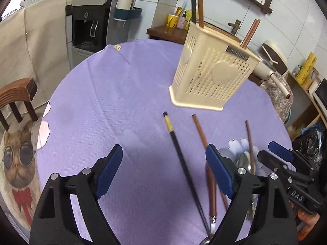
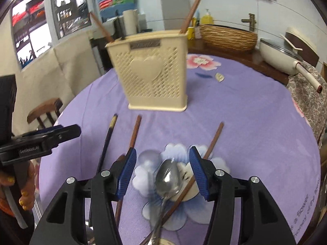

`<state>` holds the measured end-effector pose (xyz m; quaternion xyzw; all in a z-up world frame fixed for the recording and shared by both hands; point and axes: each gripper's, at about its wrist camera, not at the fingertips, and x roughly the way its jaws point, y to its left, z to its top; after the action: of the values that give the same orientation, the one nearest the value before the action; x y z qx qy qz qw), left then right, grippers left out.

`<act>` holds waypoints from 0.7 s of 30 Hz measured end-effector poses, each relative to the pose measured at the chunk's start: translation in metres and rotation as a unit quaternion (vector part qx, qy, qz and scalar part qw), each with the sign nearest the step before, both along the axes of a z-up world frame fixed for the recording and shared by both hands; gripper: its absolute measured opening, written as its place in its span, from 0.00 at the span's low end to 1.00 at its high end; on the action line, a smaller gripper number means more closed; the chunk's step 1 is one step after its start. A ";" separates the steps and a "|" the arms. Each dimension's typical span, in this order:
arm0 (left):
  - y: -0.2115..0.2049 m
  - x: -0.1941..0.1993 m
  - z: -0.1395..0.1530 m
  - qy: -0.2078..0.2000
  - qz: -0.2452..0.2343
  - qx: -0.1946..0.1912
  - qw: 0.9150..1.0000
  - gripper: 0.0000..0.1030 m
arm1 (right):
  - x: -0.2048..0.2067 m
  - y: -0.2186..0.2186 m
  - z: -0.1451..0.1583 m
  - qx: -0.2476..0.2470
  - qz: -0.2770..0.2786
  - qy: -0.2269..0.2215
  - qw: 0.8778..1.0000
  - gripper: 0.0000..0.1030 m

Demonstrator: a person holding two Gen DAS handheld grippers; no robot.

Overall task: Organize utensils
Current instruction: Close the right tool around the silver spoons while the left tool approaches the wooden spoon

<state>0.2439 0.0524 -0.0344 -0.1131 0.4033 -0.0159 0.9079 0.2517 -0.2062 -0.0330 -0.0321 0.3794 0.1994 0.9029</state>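
Utensils are lying loose on the purple desk (image 2: 245,106) before the cream holder (image 2: 155,71), which is already keeping a few chopsticks. Both the left gripper (image 1: 163,171) and right gripper (image 2: 161,173) are hovering with fingers apart, holding nothing. Risk: the spoon (image 2: 168,176) is crossing a brown chopstick (image 2: 212,143), so a grasp may drag both. Three chopsticks and seemingly two spoons are waiting.

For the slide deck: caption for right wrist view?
Open right gripper poised over a metal spoon before the cream utensil holder.
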 end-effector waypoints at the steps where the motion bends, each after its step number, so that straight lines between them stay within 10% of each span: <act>1: 0.001 -0.002 -0.004 0.003 0.002 0.001 1.000 0.80 | 0.000 0.003 -0.007 -0.004 0.001 0.008 1.000 0.51; 21: -0.005 -0.011 -0.021 0.022 -0.004 0.007 1.000 0.80 | 0.010 0.013 -0.047 -0.043 -0.022 0.051 0.998 0.43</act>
<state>0.2327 0.0472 -0.0558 -0.1051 0.4233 -0.0139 0.8998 0.2618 -0.1927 -0.0804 -0.0528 0.4336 0.1647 0.8844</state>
